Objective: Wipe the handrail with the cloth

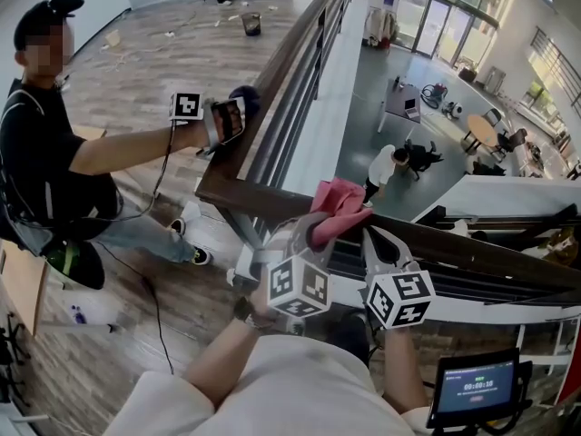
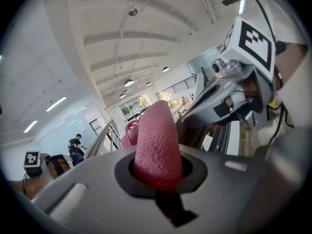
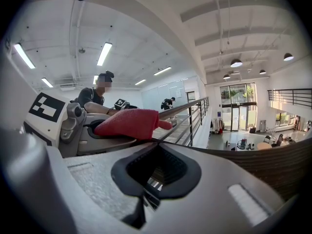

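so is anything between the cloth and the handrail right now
Nothing visible. The cloth, clamped in the left hand-held gripper, hangs right over the handrail; the right hand-held gripper sits beside it, not beneath.

I'm seeing wood floor (image 1: 127,62) on the left, a grey lower hall (image 1: 359,116) far right with glass doors (image 1: 442,27) and a round table (image 1: 479,132), white ceiling (image 3: 146,28) overhead, tube lights (image 3: 104,53) on.

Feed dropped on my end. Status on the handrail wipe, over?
Left hand-held gripper shut on pink cloth, over the handrail. Right hand-held gripper shut, empty. Another person's gripper at the rail further along.
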A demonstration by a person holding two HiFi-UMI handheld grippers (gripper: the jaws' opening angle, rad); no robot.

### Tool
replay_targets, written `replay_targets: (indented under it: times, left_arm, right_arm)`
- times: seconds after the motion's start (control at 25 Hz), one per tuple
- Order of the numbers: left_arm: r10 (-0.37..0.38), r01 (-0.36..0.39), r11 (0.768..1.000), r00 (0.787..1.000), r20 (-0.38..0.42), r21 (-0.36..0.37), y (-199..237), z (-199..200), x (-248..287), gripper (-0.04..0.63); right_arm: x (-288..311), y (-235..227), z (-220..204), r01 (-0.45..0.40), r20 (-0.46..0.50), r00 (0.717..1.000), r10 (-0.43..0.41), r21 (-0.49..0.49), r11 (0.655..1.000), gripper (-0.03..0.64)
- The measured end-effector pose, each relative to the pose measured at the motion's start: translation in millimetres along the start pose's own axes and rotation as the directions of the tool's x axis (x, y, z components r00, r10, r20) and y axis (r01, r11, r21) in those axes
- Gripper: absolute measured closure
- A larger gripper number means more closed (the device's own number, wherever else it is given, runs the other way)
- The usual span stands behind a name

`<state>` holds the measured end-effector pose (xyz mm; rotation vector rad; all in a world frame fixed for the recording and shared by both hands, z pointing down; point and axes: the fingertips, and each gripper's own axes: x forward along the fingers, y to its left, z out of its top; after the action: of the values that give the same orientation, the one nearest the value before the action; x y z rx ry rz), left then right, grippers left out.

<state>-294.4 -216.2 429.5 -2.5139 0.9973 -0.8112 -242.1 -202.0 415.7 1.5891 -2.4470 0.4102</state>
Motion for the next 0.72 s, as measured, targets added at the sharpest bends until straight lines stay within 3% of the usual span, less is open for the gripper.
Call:
replay_targets:
  times: [0.72]
  left_arm:
    - [0.039,-0.039,0.999,0.999,-0.018,0.01,16,-16,-9,0.558]
  right_arm:
    - [0,3,-1,-0.003,0.006,1.0,0.003,0.023,1.0,0.614]
